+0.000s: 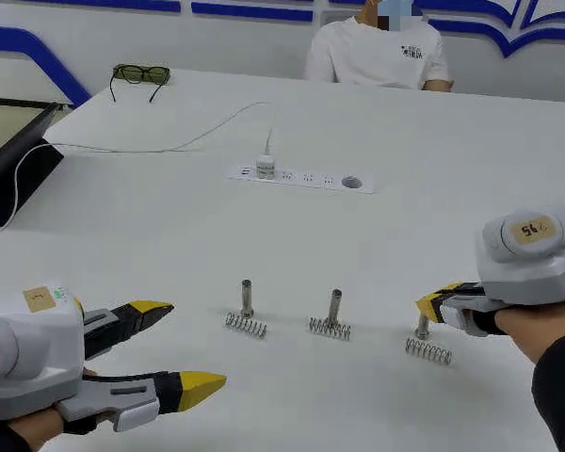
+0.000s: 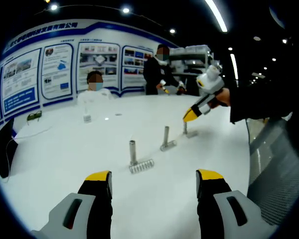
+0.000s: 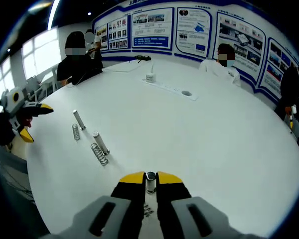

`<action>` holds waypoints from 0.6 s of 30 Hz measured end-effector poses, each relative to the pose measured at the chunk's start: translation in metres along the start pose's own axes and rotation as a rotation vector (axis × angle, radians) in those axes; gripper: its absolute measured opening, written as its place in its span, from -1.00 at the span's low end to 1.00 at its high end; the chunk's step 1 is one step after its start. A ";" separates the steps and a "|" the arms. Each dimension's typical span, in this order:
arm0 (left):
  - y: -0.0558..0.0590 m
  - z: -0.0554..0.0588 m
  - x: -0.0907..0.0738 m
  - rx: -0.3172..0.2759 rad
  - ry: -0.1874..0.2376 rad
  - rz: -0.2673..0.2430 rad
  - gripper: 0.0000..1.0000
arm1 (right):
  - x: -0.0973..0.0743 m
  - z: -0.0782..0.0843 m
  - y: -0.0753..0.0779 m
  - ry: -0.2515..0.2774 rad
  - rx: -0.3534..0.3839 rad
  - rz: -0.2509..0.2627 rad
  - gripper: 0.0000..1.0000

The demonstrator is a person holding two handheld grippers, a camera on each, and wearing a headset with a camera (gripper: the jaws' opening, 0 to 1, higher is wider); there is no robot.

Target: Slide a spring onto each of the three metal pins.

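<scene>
Three pins bare. Right pin, lower right of head view, pinched by right gripper; left gripper spread. Pin to be steadied upright, spring taken near end.

yellow sticker reading "95", on right gripper

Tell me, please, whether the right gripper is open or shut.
Shut on the rightmost pin: in the right gripper view, the yellow tips of the right gripper sit against both sides of the pin's head.
</scene>
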State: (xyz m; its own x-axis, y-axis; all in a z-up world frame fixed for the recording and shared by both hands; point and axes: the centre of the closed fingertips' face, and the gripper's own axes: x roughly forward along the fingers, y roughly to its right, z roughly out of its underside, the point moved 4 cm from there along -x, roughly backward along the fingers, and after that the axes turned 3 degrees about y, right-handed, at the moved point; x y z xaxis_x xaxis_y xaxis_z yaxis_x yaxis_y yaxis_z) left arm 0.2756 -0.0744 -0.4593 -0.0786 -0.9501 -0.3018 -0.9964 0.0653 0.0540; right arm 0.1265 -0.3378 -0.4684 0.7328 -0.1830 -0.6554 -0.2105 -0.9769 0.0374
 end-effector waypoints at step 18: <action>0.005 -0.002 -0.002 0.006 0.005 0.002 0.40 | -0.006 0.002 0.001 0.009 -0.026 -0.001 -0.81</action>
State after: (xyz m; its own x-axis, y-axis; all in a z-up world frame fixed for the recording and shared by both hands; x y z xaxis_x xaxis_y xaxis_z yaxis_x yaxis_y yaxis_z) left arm 0.2713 -0.0723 -0.4569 -0.0801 -0.9515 -0.2971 -0.9965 0.0686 0.0486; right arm 0.1208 -0.3371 -0.4662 0.7390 -0.1824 -0.6485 -0.1928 -0.9796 0.0559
